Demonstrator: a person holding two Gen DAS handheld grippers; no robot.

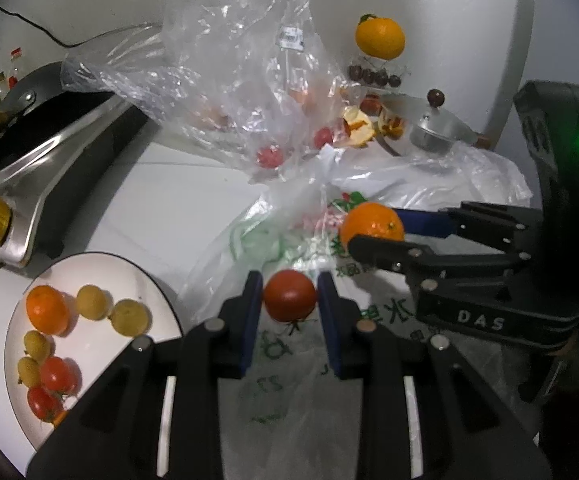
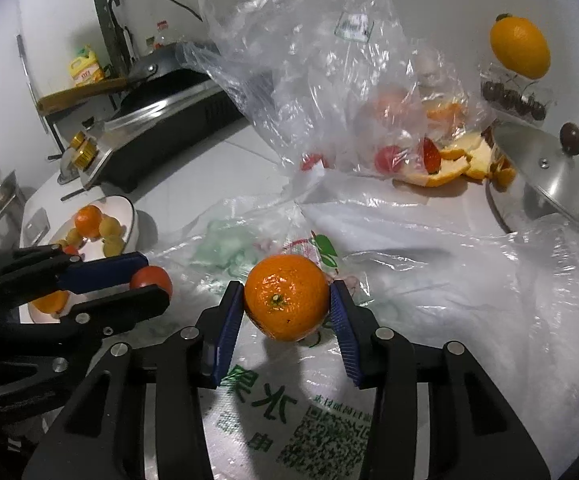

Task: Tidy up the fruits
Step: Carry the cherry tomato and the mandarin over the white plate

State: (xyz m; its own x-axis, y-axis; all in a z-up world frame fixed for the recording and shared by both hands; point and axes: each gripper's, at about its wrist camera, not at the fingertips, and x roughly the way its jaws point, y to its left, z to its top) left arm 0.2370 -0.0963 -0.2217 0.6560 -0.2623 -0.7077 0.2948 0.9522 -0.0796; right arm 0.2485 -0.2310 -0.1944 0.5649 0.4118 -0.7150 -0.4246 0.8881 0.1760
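Note:
My left gripper (image 1: 289,280) is shut on a red tomato (image 1: 289,298), held above a white printed bag (image 1: 285,364). Seen from the right wrist, that gripper (image 2: 155,278) and its tomato (image 2: 151,276) sit at the left. My right gripper (image 2: 285,290) is shut on a mandarin (image 2: 285,298), both blue pads pressing its sides. In the left wrist view the right gripper (image 1: 373,229) comes in from the right with the mandarin (image 1: 369,220). A white plate (image 1: 101,344) at lower left holds an orange (image 1: 46,308), yellow-green fruits and small tomatoes.
A clear plastic bag (image 1: 241,80) with tomatoes stands behind. A stove with a dark pan (image 1: 49,128) is at the left. An orange (image 1: 379,36) rests on a box of cherries at the back right, near peel (image 1: 359,128) and a metal pot lid (image 1: 437,128).

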